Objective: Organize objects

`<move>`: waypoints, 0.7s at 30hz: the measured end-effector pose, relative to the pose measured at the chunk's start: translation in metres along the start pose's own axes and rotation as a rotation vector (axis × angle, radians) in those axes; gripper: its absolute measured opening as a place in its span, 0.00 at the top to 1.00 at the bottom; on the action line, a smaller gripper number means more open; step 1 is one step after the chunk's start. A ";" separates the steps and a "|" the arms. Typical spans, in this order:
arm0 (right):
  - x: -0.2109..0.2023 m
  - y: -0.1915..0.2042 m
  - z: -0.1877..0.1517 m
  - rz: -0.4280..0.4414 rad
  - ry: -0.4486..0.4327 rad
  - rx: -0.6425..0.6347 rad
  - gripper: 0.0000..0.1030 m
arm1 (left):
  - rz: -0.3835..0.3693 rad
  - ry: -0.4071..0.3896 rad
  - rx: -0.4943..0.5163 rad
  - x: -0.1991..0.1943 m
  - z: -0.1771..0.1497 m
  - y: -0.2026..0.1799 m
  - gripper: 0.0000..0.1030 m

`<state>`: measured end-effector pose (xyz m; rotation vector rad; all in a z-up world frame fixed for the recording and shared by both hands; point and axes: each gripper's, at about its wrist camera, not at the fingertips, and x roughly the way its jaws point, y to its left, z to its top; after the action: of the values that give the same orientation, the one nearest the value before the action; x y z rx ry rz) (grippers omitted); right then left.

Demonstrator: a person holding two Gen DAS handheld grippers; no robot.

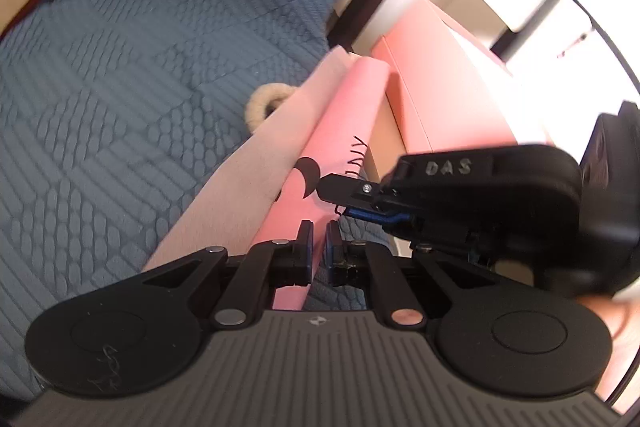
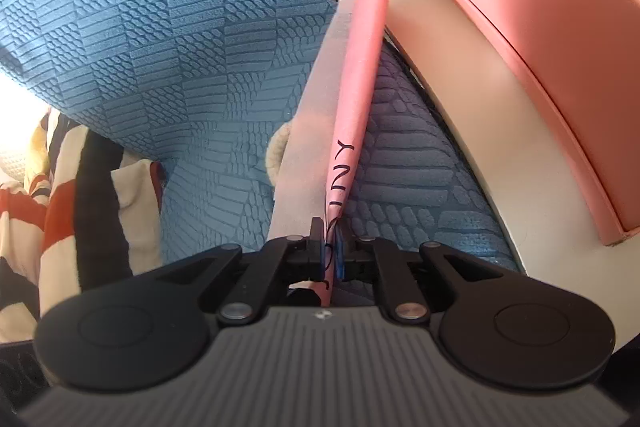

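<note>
Item: pink bag (image 2: 362, 75), paper, folded flat, black lettering along the fold; a pale panel of it faces the blue quilt (image 2: 160, 47), and a cream rope handle (image 1: 264, 105) shows behind that panel.

Place: the bag stands on edge over the quilt of a bed, just beside a pink box (image 1: 448, 87) with a cream side. Striped red, black and cream cloth (image 2: 60, 195) lies at the bed's far edge.

Right gripper (image 2: 330, 243): our fingers are all but closed and pinch the bag's near edge at the lettering.

Left gripper (image 1: 318, 247): our fingers stand a narrow slit apart, with the bag's lower edge showing in and behind the slit. Whether the pads press on it we cannot tell. In the left view the right gripper comes in from the side, its tip at the printed fold.

Progress, as we judge it: early to middle. The bag is flattened and in hand but not put away; no final place for it shows. The box and the cloth look unsorted, and both remain to be dealt with.
</note>
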<state>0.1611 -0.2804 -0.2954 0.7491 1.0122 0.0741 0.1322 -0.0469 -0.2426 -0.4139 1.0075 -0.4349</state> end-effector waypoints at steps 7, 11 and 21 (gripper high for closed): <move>0.003 0.004 -0.002 -0.045 0.000 -0.001 0.93 | 0.004 0.025 0.030 0.005 -0.002 -0.006 0.89; 0.001 -0.001 -0.001 -0.033 0.006 0.035 0.94 | 0.100 0.032 0.092 0.013 -0.004 -0.013 0.49; 0.001 -0.006 0.003 -0.038 0.013 0.063 0.94 | 0.165 0.036 0.317 0.021 -0.019 -0.039 0.64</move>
<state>0.1618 -0.2859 -0.2985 0.7872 1.0447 0.0147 0.1188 -0.0935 -0.2460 -0.0385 0.9792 -0.4455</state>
